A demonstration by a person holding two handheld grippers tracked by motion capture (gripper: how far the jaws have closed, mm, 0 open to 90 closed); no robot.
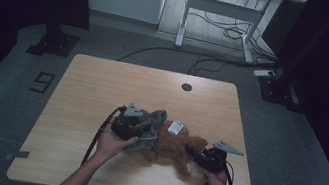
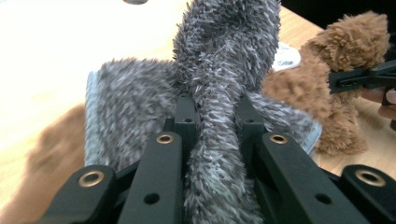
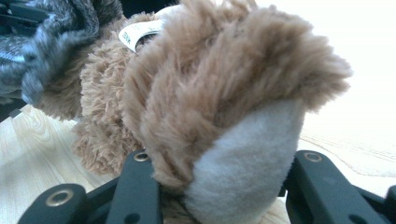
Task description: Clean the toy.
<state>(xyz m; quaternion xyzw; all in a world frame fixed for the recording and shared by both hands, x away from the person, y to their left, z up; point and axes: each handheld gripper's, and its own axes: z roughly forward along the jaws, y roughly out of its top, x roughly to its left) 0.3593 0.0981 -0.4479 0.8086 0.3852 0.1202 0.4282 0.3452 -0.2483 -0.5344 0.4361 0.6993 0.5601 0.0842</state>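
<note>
A brown plush bear [image 1: 175, 146] lies on the wooden table [image 1: 102, 87] near its front edge, with a white tag [image 1: 176, 127] on its back. A grey fluffy cloth [image 1: 149, 123] covers its left end. My left gripper [image 1: 140, 130] is shut on a bunched fold of the grey cloth [image 2: 219, 121]. My right gripper [image 1: 195, 156] is shut on the bear's foot [image 3: 233, 140], whose pale sole shows between the jaws. In the left gripper view the bear [image 2: 327, 79] lies to the right, with the right gripper [image 2: 359, 77] on it.
The table has a round cable hole [image 1: 186, 87] near its far edge. Beyond the table stand a white desk frame [image 1: 226, 11] with cables on the floor and dark stand bases [image 1: 51, 43] at either side.
</note>
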